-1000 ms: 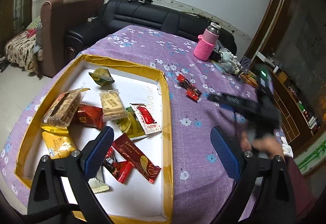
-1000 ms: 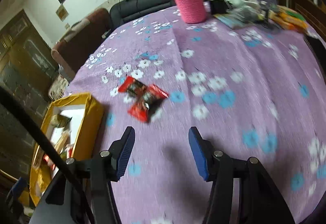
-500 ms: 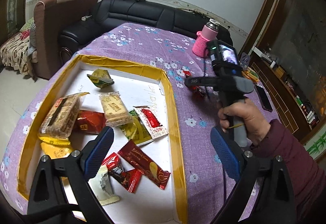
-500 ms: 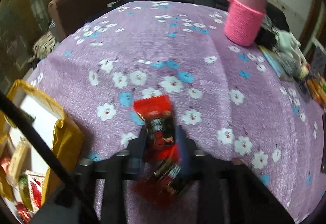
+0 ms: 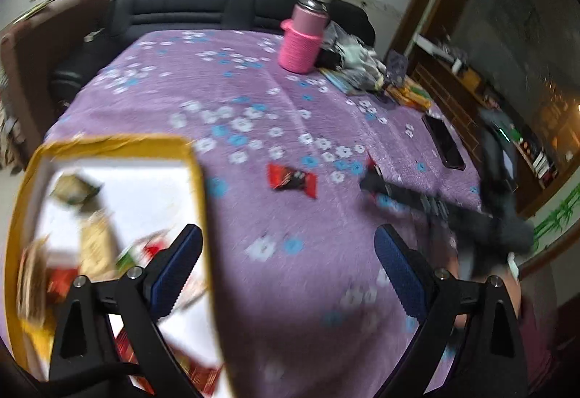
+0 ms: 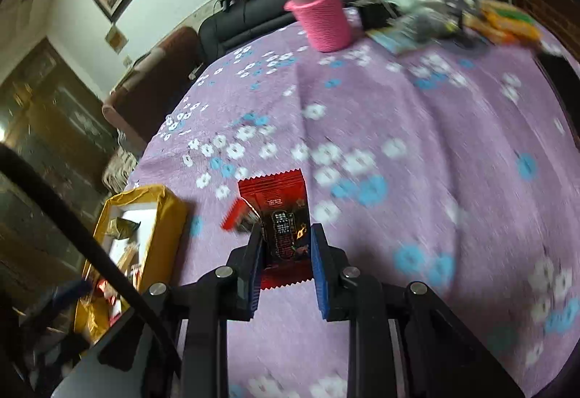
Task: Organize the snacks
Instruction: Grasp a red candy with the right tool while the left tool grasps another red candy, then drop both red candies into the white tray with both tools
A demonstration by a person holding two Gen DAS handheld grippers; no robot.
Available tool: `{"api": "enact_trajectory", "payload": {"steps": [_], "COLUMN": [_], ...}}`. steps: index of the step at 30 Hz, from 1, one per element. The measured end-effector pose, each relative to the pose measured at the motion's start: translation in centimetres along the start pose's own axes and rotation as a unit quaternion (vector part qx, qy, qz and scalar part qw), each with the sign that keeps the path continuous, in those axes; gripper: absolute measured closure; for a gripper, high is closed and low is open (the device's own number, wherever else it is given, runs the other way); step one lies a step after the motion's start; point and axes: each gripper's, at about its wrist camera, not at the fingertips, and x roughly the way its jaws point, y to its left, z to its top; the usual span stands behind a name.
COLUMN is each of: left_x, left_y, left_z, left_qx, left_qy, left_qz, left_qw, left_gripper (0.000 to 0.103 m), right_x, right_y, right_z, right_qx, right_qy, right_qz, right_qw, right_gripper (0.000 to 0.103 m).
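Now gripping a red packet between the blue pads of the right tool, jaws just closed narrow onto its lower half, its top end sticking out ahead of the tips above the counter. Probably very light, thin and crinkly, with slippery foil: best pinched flat across the middle as here, not by the serrated end seal, which could slide out or tear; contents possibly brittle, so no hard squeeze. Just behind it, partly hidden by the left pad, a second red packet, seen from the left wrist lying flat on the cloth near the counter's middle, just off the tray's far right corner. Left tool wide and empty, hovering over the near part of the counter beside the tray. Yellow-rimmed, white-floored tray along the counter's left edge, already holding a heap of mixed snacks, blurred here. Soft purple flowered cloth over the whole counter, likely to wrinkle under a dragged packet, so lifting seems wiser than sliding. At the far edge a pink bottle; clutter toward the far right corner, a dark phone by the right edge. Beyond, a black sofa, brown armchair, framed picture, wooden cabinets.
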Motion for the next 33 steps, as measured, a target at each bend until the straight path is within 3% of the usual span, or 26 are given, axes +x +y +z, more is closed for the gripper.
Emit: {"api": "enact_trajectory", "payload": {"steps": [4,8,10,12,15,19,22,25,26,29,33], "left_x": [5.0,10.1,13.0,15.3,15.9,14.5,12.3,9.4,8.7,6.3,5.9], "left_y": [-0.3,-0.3,-0.3,-0.2,-0.5,-1.7,-3.1,-3.0,-2.8,-2.0,-2.8], "left_z": [3.4,5.6,6.1,6.1,6.1,4.4,2.1,0.8,0.6,0.0,-0.7], "left_qx": [-0.014,-0.010,0.003,0.011,0.028,0.052,0.078,0.054,0.045,0.009,0.022], "left_qy": [0.039,0.078,0.107,0.134,0.138,0.151,0.169,0.161,0.152,0.116,0.101], "left_qz": [-0.011,0.016,0.043,0.060,0.080,0.077,0.043,0.010,0.015,0.010,0.012], "left_qw": [0.9991,0.9968,0.9933,0.9890,0.9869,0.9841,0.9816,0.9854,0.9873,0.9932,0.9945], "left_gripper": [0.007,0.008,0.022,0.056,0.059,0.059,0.059,0.058,0.055,0.034,0.032], "right_x": [-0.9,-1.1,-1.5,-1.8,-2.2,-1.9,-1.6,-1.5,-1.5,-1.4,-1.6], "right_y": [-2.9,-4.9,-5.0,-4.8,-4.6,-4.6,-4.9,-5.1,-5.1,-5.1,-4.9], "right_z": [-1.2,-0.8,-0.8,-0.7,-0.6,-0.7,-0.6,-0.6,-0.7,-0.7,-0.8], "right_qx": [0.031,0.075,0.076,0.068,0.059,0.058,0.065,0.069,0.069,0.070,0.067], "right_qy": [-0.012,-0.012,-0.015,-0.020,-0.028,-0.023,-0.018,-0.018,-0.018,-0.017,-0.017], "right_qz": [0.004,0.034,0.033,0.027,0.024,0.028,0.028,0.026,0.025,0.023,0.024], "right_qw": [0.999,0.997,0.996,0.997,0.998,0.998,0.997,0.997,0.997,0.997,0.997], "right_gripper": [0.080,0.080,0.080,0.080,0.079,0.079,0.079,0.079,0.079,0.079,0.078]}}
